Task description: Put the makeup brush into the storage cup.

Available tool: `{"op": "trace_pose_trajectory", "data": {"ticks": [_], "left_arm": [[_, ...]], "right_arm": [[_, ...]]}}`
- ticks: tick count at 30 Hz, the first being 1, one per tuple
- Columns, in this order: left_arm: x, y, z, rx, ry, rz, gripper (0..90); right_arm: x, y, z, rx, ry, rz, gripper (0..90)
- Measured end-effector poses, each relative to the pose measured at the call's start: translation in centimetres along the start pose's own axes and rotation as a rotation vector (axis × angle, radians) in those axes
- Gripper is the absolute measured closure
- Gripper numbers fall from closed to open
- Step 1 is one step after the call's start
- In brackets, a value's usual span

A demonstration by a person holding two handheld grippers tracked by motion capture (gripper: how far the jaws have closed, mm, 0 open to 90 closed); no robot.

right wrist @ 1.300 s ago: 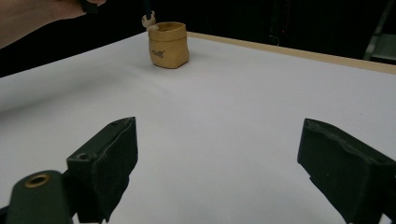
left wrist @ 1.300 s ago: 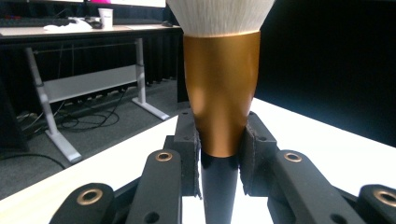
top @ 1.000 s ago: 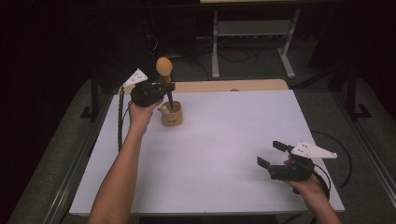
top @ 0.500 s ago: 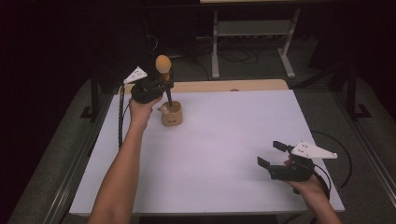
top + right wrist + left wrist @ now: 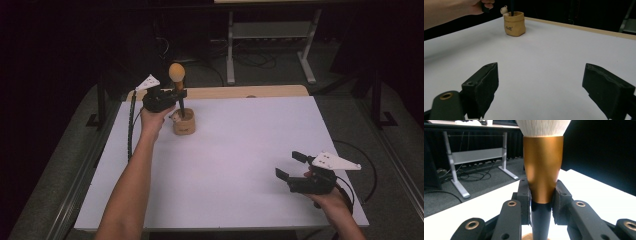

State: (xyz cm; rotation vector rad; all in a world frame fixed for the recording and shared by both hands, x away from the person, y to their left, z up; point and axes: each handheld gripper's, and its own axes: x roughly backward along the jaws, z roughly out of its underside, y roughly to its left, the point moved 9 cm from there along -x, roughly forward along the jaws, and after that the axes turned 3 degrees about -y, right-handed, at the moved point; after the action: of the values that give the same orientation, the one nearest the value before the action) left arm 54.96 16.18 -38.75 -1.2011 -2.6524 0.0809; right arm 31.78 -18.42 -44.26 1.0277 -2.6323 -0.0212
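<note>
At counter's point(image 5: 240, 150) far-left corner, about 11 o'clock: left tongs point(image 5: 176, 95) clamped on brush point(image 5: 176, 75), upright, pads pinching where copper ferrule meets black handle. Brush's lower end inside tan cup point(image 5: 183, 121), directly below left tongs. Bristle head above grip. Right tongs point(image 5: 289, 165) at 4 o'clock near counter's front-right edge, apart, nothing between, well apart from cup and brush.

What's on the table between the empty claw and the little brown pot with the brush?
Nothing. The white table is bare between the right claw and the pot, seen in the high view.
</note>
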Motion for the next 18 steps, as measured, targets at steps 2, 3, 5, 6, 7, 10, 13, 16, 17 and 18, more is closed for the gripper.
{"op": "trace_pose_trajectory", "data": {"ticks": [2, 3, 5, 6, 7, 10, 13, 16, 17, 18], "left_arm": [[-0.1, 0.1, 0.3, 0.002, 0.008, -0.002, 71.9], [-0.1, 0.1, 0.4, 0.002, 0.011, -0.002, 71.9], [-0.2, 0.2, 0.7, 0.002, 0.019, -0.006, 71.9], [-0.2, 0.2, 0.9, -0.002, 0.027, -0.006, 71.9], [-0.3, 0.2, 1.0, 0.004, 0.029, -0.005, 71.9], [-0.3, 0.3, 1.6, 0.003, 0.044, -0.001, 71.8], [-0.5, 0.3, 2.1, 0.007, 0.055, -0.002, 71.8], [-0.6, 0.2, 2.4, -0.005, 0.072, 0.000, 71.8], [-0.7, 0.2, 2.4, -0.008, 0.073, -0.003, 71.7], [-0.7, 0.2, 2.4, -0.007, 0.073, -0.004, 71.7]], "right_arm": [[0.0, 0.0, 0.0, 0.001, 0.000, 0.001, 12.8], [0.0, 0.0, 0.0, 0.001, 0.000, 0.000, 12.8], [0.0, 0.0, 0.0, 0.002, -0.001, 0.001, 12.8], [0.0, 0.0, 0.0, 0.002, 0.000, 0.001, 12.8], [0.0, 0.0, 0.0, 0.002, 0.000, 0.000, 12.8], [0.0, 0.0, 0.0, -0.001, -0.001, -0.004, 12.8], [0.0, 0.1, 0.0, -0.001, -0.001, -0.004, 12.8], [0.0, 0.1, 0.0, -0.001, 0.000, -0.005, 12.8], [0.0, 0.1, 0.0, -0.003, -0.002, -0.007, 12.9], [0.0, 0.1, 0.0, -0.006, -0.003, -0.010, 12.9]]}}
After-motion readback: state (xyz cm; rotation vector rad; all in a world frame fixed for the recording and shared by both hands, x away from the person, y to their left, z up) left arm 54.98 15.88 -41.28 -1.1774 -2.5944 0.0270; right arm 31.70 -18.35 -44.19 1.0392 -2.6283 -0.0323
